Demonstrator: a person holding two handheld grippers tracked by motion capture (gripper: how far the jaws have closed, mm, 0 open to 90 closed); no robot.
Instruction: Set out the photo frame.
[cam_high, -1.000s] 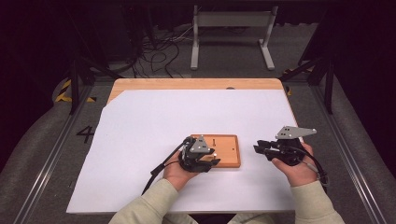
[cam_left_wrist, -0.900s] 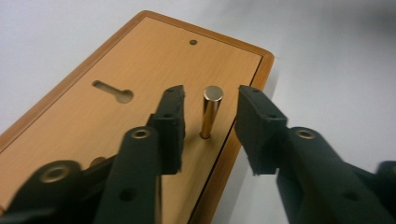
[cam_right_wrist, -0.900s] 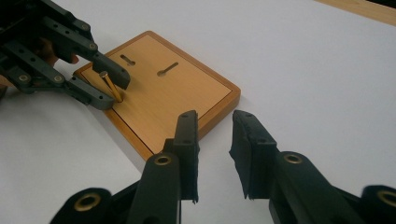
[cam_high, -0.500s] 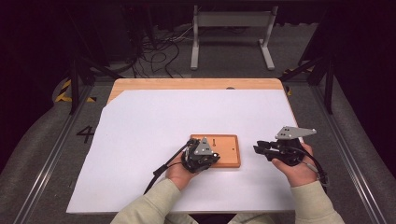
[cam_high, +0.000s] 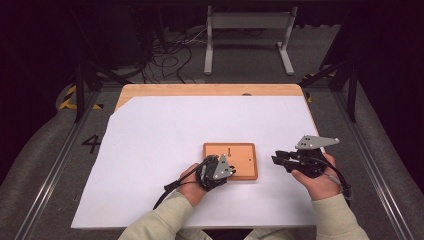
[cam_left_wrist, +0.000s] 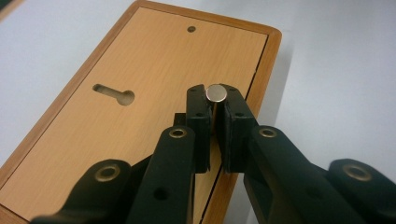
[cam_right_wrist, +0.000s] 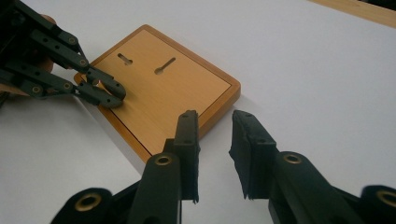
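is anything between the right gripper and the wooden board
Nothing visible. The right gripper is open beside the wooden board, with bare white sheet between them. The left gripper is at the board's far side, shut on a small metal disc, out of that path.

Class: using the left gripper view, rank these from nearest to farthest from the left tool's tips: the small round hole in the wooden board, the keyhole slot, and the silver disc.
1. Silver disc: pinched between the tips of the left tool, touching them.
2. Keyhole slot: to the left, midway across the wooden board.
3. Small round hole: near the board's far edge.
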